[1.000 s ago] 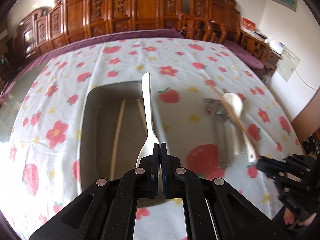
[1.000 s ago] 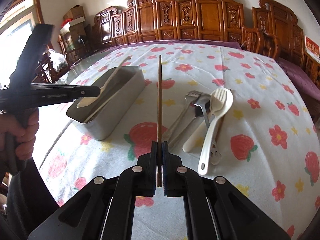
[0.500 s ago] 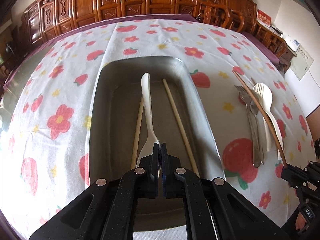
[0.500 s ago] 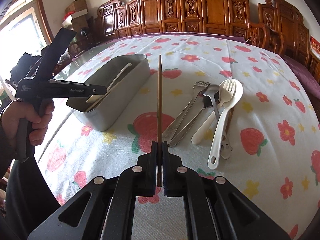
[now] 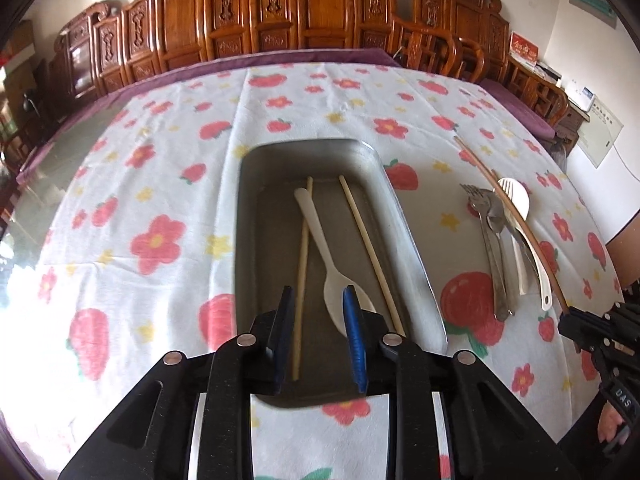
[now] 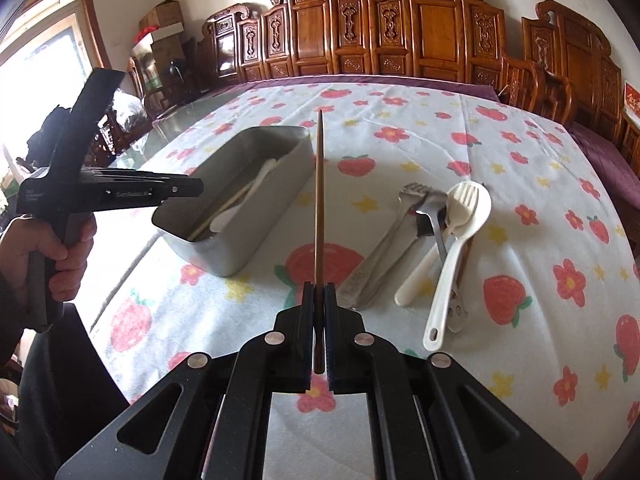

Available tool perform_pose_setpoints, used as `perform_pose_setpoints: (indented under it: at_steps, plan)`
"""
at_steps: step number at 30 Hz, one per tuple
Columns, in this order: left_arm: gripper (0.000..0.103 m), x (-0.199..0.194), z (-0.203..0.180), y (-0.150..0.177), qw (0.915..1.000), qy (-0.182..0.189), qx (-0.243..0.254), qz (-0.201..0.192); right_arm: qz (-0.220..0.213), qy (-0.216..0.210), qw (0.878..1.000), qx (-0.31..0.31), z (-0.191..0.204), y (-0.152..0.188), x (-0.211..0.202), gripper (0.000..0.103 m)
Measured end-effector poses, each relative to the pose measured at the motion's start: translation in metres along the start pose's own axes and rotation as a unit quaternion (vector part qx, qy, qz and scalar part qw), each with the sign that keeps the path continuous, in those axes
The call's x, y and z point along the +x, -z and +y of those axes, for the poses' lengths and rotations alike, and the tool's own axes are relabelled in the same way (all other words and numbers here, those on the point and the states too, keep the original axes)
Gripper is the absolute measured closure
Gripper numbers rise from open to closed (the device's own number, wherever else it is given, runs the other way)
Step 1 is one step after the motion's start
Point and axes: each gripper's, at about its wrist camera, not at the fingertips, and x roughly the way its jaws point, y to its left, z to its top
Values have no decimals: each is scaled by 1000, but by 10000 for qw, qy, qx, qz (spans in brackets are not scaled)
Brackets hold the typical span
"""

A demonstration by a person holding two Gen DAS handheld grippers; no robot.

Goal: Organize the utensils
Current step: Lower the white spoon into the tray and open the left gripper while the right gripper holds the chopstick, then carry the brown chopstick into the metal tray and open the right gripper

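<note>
Floral-cloth tabletop (image 5: 168, 184), carved wooden chairs (image 6: 432, 36) behind. Metal tray (image 5: 404, 236) holds a white plastic spoon (image 5: 324, 248) and two pale chopsticks (image 5: 370, 252). Left gripper (image 5: 318, 334) hangs over the tray's near end, jaws wide apart, holding nothing. Right gripper (image 6: 319, 332) is clamped on a brown chopstick (image 6: 319, 200), pointing forward beside the tray. Loose utensil pile (image 6: 436, 240) lies to the right.

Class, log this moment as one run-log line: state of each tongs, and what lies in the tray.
left tongs: open over metal tray | right tongs: shut on dark chopstick | tray: white spoon, two light chopsticks
</note>
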Motion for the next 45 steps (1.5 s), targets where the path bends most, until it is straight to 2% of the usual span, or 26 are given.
perform_pose_setpoints:
  at_steps: [2, 4, 8, 13, 15, 24, 31, 45]
  plan:
    - [73, -9, 3, 1, 10000, -20, 18, -72, 24, -41, 10000, -42, 6, -1, 1, 97]
    - [58, -18, 5, 2, 9998, -71, 73, -182, 64, -46, 9999, -93, 14, -4, 4, 97]
    - [45, -26, 15, 2, 9996, -129, 15, -269, 85, -166, 9997, -126, 26, -13, 6, 97]
    - [21, -37, 29, 2, 9987, -250, -72, -427, 145, -429, 9990, -27, 43, -31, 14, 97]
    - [17, -40, 34, 2, 9984, -326, -62, -454, 179, -460, 9988, -35, 49, -36, 19, 97]
    - [17, -50, 62, 10, 9978, -405, -228, -480, 574, -669, 9956, 318, 66, -60, 57, 97]
    - [17, -62, 79, 11, 9973, -343, -322, -566, 838, -637, 9932, 489, 79, -76, 79, 97]
    - [17, -81, 92, 11, 9960, -242, -434, -747, 1158, -656, 9875, 844, 86, -81, 105, 97]
